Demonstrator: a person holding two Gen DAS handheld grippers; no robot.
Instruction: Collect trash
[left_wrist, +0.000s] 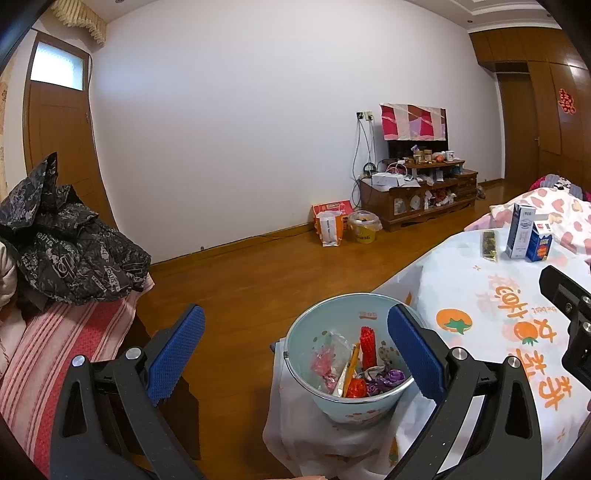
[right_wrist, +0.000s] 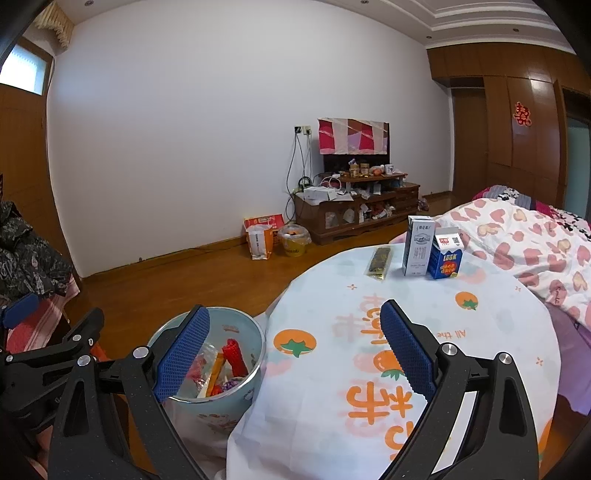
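A pale blue bin (left_wrist: 314, 373) (right_wrist: 236, 391) stands beside the table, holding wrappers, a red ribbed piece (left_wrist: 368, 347) and purple scraps. On the round table's far side lie a dark snack packet (right_wrist: 378, 263) (left_wrist: 488, 244), a tall white milk carton (right_wrist: 417, 247) (left_wrist: 519, 230) and a small blue carton (right_wrist: 446, 258) (left_wrist: 540, 243). My left gripper (left_wrist: 295, 354) is open near the bin's left side, nothing between its blue pads. My right gripper (right_wrist: 295, 350) is open over the table's near left edge, empty.
The table wears a white cloth with orange fruit prints (right_wrist: 424, 332). A bed with a heart-print quilt (right_wrist: 524, 240) lies to the right. A dark jacket on a striped seat (left_wrist: 70, 243) is at left. Across the wooden floor stand a TV cabinet (left_wrist: 417, 192), a paper bag and a yellow bucket (left_wrist: 364, 227).
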